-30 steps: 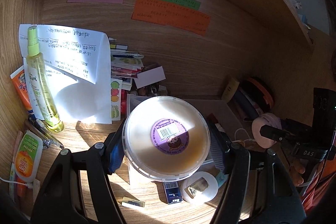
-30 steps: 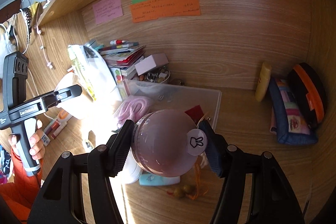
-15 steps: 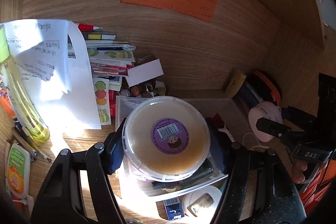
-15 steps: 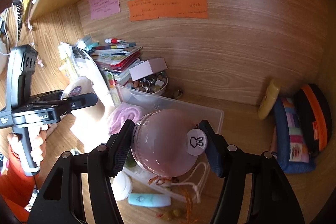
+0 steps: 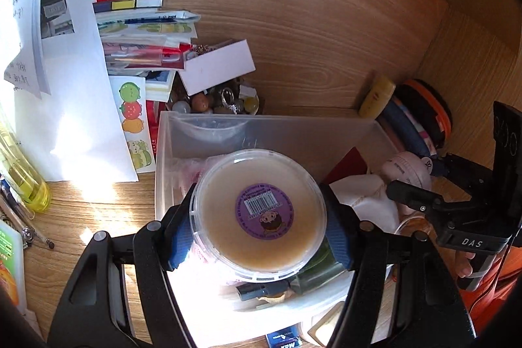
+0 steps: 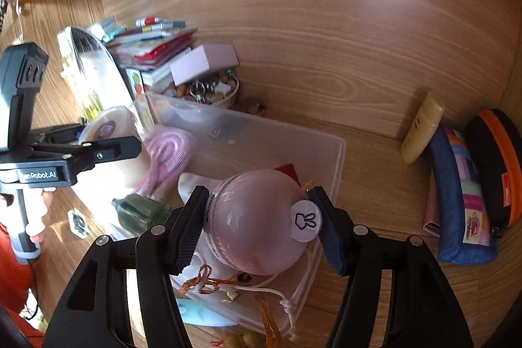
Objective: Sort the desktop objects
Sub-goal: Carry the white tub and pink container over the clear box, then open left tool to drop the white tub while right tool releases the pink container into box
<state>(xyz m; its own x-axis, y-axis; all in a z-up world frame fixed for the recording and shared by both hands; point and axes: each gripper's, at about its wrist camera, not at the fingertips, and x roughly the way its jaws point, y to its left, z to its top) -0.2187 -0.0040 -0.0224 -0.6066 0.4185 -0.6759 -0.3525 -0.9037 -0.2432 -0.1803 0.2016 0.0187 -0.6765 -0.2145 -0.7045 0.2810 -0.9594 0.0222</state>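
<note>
My left gripper (image 5: 259, 222) is shut on a round clear tub (image 5: 257, 211) with a purple barcode label, held above the left part of a translucent plastic bin (image 5: 228, 123). My right gripper (image 6: 259, 224) is shut on a pink round case (image 6: 257, 217) with a rabbit sticker, held over the bin's (image 6: 270, 129) right front part. The bin holds a pink coiled cable (image 6: 168, 149), a green bottle (image 6: 143, 211) and a white drawstring pouch (image 5: 368, 198). Each gripper shows in the other's view: the left (image 6: 107, 149), the right (image 5: 411, 194).
A stack of books and a pink box (image 5: 218, 64) over a bowl of trinkets (image 5: 225, 100) stand behind the bin. White paper (image 5: 65, 87) and a yellow spray bottle (image 5: 23, 181) are at the left. A yellow tube (image 6: 421, 126) and pouches (image 6: 463, 194) lie right.
Both grippers have moved forward and down toward the bin, carrying the tub and the pink case; the bin now fills the middle of both views.
</note>
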